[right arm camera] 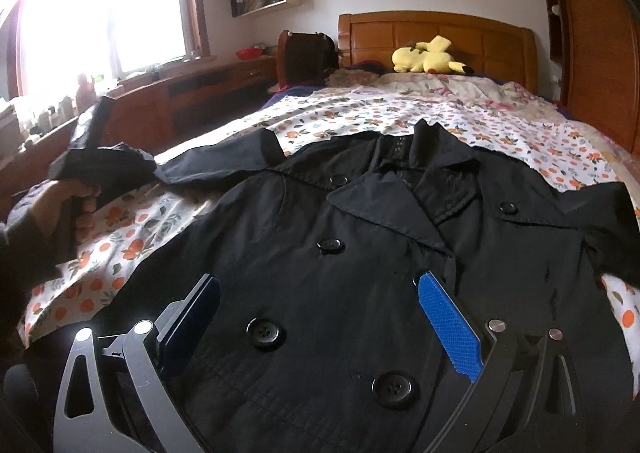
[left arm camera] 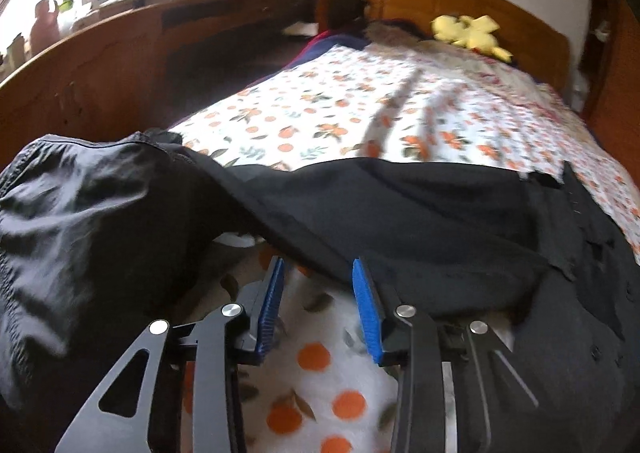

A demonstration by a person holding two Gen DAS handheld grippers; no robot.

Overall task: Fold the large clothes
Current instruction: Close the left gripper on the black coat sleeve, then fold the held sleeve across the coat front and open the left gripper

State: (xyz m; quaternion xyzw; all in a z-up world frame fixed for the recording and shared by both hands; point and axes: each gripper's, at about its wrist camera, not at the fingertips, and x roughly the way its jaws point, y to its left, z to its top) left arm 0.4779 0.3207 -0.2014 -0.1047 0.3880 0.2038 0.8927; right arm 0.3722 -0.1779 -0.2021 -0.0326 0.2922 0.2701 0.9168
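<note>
A: Right, we've got the coat [right arm camera: 360,245] lying face up across the bed [right arm camera: 400,113], collar toward the headboard, buttons done up the front, one sleeve [right arm camera: 224,161] stretched out to the side.

B: And our left tongs [left arm camera: 318,293]? In their own view the blue pads stand apart with only the patterned sheet between them. The coat's edge lies just ahead of the tips, not clamped.

A: So nothing held there. That's our worry: if we shut them now, we pinch sheet with the cloth, or miss the hem altogether.

B: A bunched fold [left arm camera: 80,213] sits left of them as well. It looks slippery to us; a shallow bite could slide off once we lift.

A: Our right tongs [right arm camera: 316,313] hang wide open over the coat's front, empty, a button between the pads.

B: If those come down there, we'd grab a button and one layer only, and the front panel would drag crooked.

A: Plus the far sleeve could trail and twist the fold.
</note>
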